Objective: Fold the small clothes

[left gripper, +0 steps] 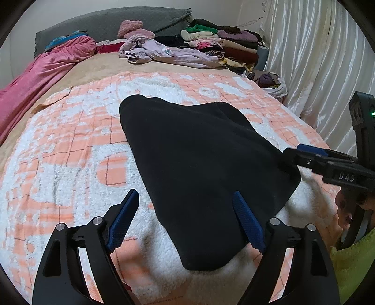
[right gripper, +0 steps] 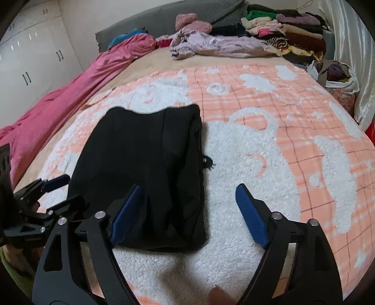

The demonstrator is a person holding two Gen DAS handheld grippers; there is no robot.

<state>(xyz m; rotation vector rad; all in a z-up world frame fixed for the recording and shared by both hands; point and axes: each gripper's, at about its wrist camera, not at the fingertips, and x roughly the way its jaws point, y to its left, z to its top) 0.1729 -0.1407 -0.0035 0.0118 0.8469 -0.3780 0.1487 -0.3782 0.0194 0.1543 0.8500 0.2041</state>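
Jaws: both grippers, left gripper [left gripper: 185, 218] and right gripper [right gripper: 189, 213], gape, gripping nothing.
Black garment [right gripper: 145, 164]: soft, light, floppy on the bed [right gripper: 269, 145].
Hold: near corners.

Peach-and-white fleece blanket [right gripper: 269, 145], pink quilt [right gripper: 70, 93], grey headboard [left gripper: 105, 21], white curtain [left gripper: 316, 58]

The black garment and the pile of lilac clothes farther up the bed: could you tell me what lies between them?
Nothing lies between the black garment and the lilac clothes but bare peach-and-white blanket, shown in both wrist views.
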